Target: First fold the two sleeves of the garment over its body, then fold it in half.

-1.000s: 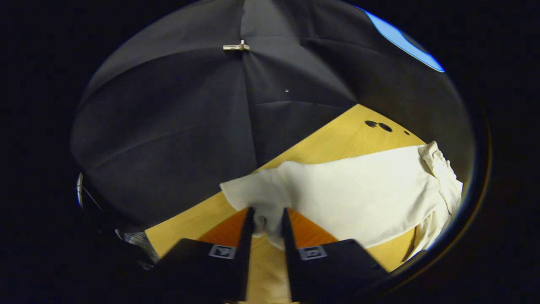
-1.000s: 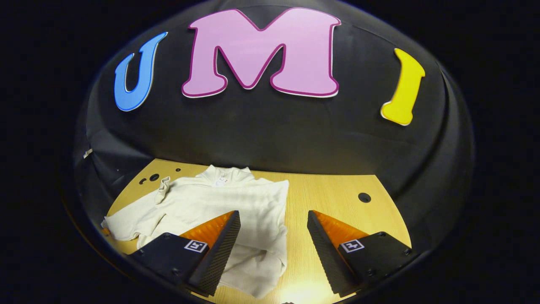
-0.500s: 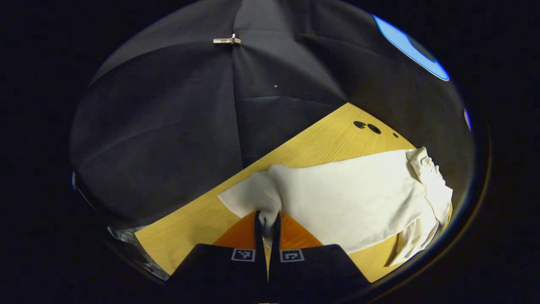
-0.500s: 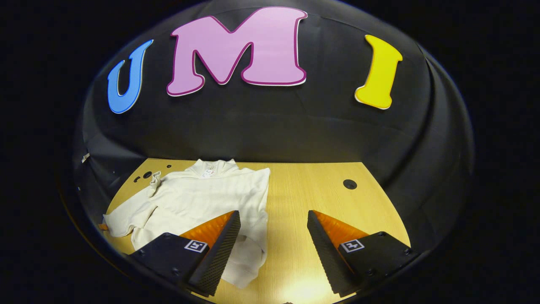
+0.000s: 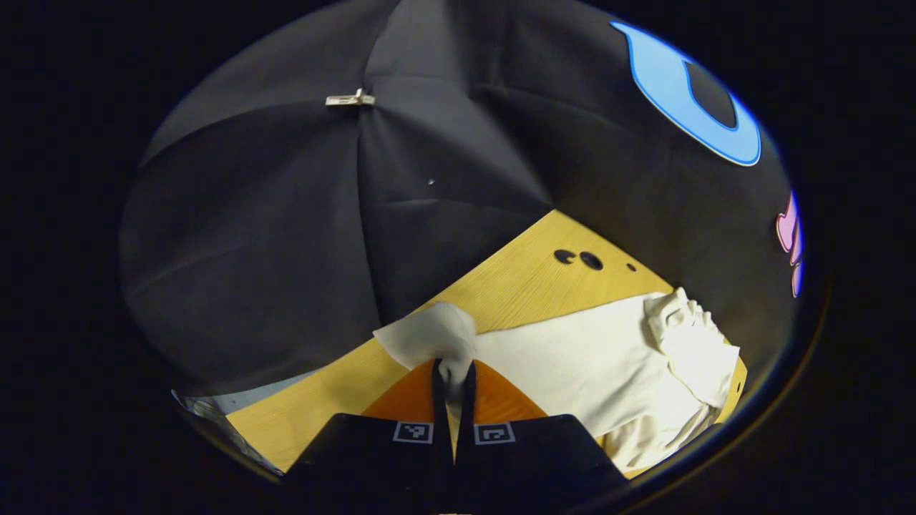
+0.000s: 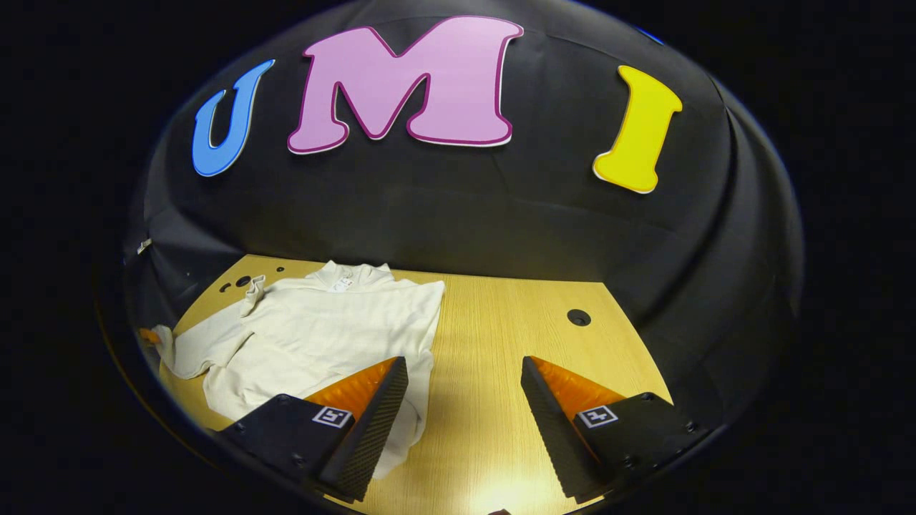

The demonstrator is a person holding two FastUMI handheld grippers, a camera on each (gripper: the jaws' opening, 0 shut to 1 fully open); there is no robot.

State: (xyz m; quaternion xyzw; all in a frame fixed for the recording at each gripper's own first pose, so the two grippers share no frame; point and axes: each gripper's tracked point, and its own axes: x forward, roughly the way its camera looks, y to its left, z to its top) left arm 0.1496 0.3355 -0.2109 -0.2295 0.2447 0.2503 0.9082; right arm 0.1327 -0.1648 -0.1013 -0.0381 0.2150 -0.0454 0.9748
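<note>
A cream long-sleeved garment [image 6: 322,329] lies on the wooden table [image 6: 501,336], collar toward the back wall. In the right gripper view one sleeve runs out to the far left, where a bit of an orange finger [image 6: 149,335] shows at its end. In the left gripper view my left gripper [image 5: 452,368] is shut on that sleeve's cuff [image 5: 429,336], and the cloth bunches up between the fingers. The sleeve stretches away to the right toward the garment body [image 5: 608,357]. My right gripper [image 6: 464,375] hovers open over the table, right of the garment, with nothing between its fingers.
Black cloth walls close in the table on the back and sides. Round holes in the tabletop [image 5: 578,258] sit near the far left corner, and another hole [image 6: 578,316] at the back right. Bare wood lies to the right of the garment.
My left gripper closed on the sleeve cuff and has lifted and pulled it. The garment has slid leftward in the right gripper view, out from between the right fingers.
</note>
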